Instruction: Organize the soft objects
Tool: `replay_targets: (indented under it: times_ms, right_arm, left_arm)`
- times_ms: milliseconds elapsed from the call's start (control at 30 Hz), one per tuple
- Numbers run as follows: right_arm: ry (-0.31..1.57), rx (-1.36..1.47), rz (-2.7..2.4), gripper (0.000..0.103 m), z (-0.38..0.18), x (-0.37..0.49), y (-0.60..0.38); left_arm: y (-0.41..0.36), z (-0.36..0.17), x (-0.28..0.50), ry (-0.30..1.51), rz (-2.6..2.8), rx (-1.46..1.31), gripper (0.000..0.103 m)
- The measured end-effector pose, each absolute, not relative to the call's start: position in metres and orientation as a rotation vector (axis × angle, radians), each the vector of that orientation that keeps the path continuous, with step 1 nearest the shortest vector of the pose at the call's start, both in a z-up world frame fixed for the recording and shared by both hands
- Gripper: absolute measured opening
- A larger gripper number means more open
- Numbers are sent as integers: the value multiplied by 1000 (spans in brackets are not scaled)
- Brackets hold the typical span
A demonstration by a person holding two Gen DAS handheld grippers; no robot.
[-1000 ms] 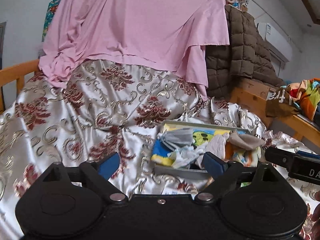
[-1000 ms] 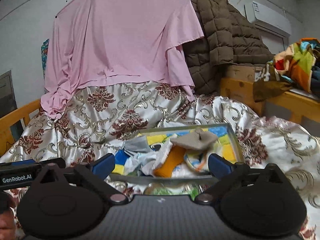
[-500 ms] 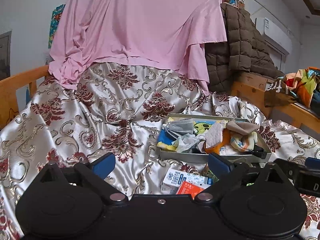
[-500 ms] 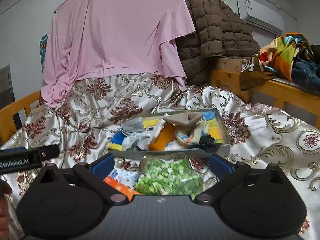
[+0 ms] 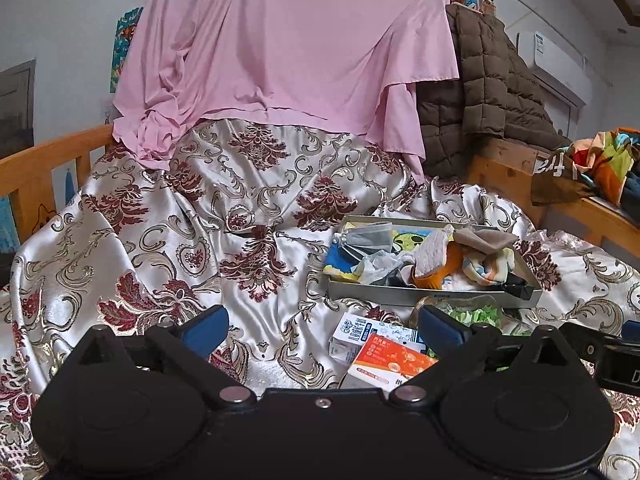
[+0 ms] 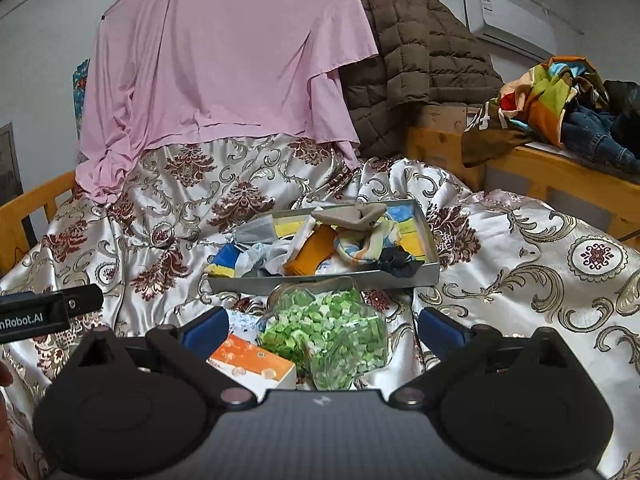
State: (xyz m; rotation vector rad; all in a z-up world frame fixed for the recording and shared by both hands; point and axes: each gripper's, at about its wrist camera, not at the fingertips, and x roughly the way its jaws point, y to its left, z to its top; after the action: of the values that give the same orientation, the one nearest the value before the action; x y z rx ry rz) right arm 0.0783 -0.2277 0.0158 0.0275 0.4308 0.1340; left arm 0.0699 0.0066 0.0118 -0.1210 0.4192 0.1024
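**Satin bed, a tray of soft things, two spread grippers**

Satin bedspread (image 5: 256,216), silver with dark red flowers, is covering the bed and carrying everything in view. A shallow grey tray (image 6: 320,280) is lying on it, and the soft things are piling up inside: a grey face mask (image 5: 370,236) at the tray's far left corner, a brown sock (image 6: 352,216) lying on top toward the back, an orange sock (image 6: 310,254) in the middle, a pale striped sock (image 6: 360,246) beside it, and a dark cloth (image 6: 398,262) hanging at the near right edge.

Just in front of the tray, a clear bag of green pieces (image 6: 328,328) is resting on the bedspread. An orange box (image 6: 252,362) is lying beside it to the left, touching a white and blue box (image 5: 362,336).

The left gripper (image 5: 322,326) is hovering with its blue pads spread wide and nothing between them. The right gripper (image 6: 322,326) is also standing wide open, with the bag lying below the gap and the pads not touching it.

A pink sheet (image 5: 288,48) is hanging behind the bed, with a brown quilted coat (image 6: 416,52) to its right.
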Motion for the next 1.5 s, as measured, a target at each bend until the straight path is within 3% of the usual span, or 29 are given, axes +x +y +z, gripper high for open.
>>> replay_targets:
  times_ms: [1500]
  right_arm:
    - [476,-3,142,103,6,77,-224]
  left_arm:
    - [-2,1,66,463,105,-63,102]
